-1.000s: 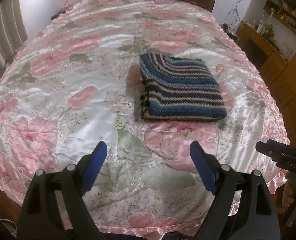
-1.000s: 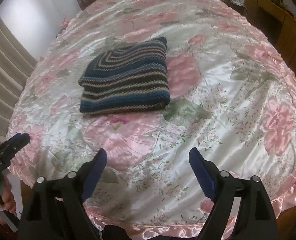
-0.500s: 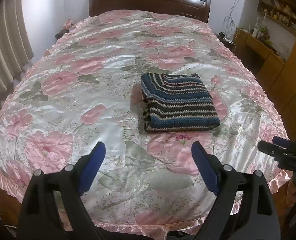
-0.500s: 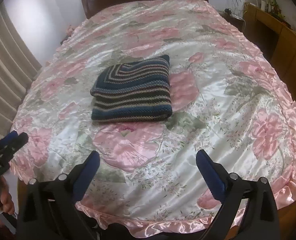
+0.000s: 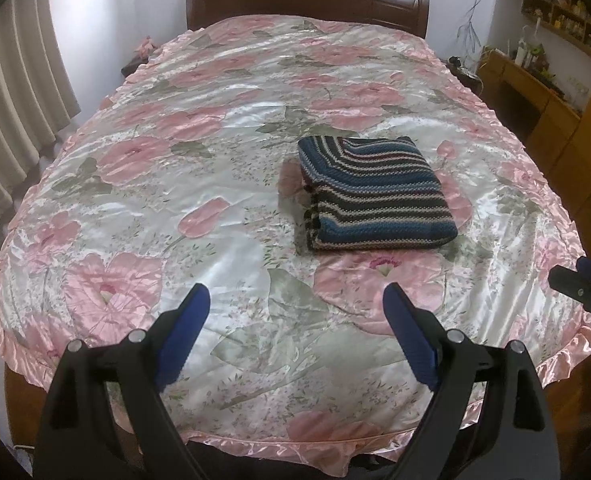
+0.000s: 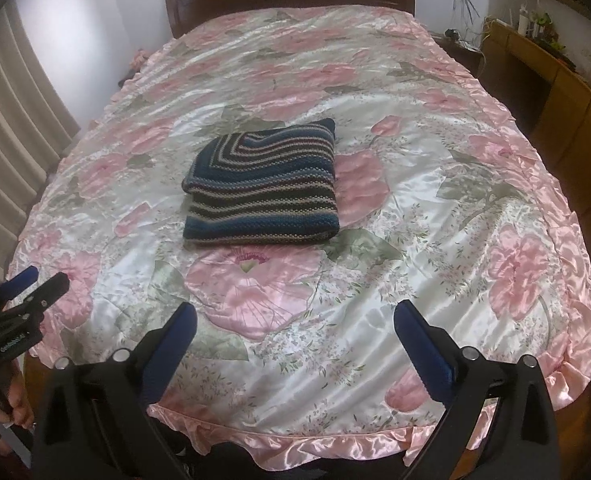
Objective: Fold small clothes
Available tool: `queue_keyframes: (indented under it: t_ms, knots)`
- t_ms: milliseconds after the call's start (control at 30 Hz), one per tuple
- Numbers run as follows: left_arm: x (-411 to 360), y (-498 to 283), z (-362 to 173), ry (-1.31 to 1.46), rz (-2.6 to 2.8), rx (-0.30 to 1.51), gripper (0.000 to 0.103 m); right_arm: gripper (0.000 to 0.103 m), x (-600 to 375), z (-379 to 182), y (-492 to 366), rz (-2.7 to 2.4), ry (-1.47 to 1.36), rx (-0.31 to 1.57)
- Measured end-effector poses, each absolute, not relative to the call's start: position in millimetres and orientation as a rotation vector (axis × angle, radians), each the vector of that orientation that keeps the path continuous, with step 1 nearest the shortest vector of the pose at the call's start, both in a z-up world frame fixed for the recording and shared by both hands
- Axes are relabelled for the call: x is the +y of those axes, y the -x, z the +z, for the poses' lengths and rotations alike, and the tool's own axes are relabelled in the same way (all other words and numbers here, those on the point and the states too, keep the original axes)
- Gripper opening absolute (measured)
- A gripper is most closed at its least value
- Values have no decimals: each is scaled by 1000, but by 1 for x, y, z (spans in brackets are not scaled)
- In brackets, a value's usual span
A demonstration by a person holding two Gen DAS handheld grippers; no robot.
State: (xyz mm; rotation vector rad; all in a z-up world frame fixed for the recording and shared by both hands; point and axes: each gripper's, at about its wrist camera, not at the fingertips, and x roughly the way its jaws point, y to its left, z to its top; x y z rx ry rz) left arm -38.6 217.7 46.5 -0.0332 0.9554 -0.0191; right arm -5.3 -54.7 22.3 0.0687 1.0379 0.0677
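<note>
Striped knit (image 5: pixel 371 192) folded on bedspread (image 5: pixel 223 184)

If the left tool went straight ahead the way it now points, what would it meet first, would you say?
Probably the flowered bedspread a little ahead of the open left tool. The folded striped sweater lies beyond and to the right, though depth is hard to judge.

Both the left gripper (image 5: pixel 295 312) and right gripper (image 6: pixel 295 328) have drawn back from the folded sweater (image 5: pixel 375 192).

Glossy pink floral satin bedspread (image 5: pixel 223 184); coarse matt striped knit garment (image 5: pixel 371 192); polished dark wood headboard (image 5: pixel 307 4); matt black plastic left tongs (image 5: pixel 295 312) with textured blue pads (image 5: pixel 183 332).
</note>
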Motion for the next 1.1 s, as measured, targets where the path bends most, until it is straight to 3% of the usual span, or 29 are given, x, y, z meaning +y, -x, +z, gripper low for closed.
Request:
queue_keyframes:
  t_ms: [1100]
  knots:
    - [216, 36, 25, 35, 26, 998, 89, 99, -40, 19, 6, 54, -16, 1020]
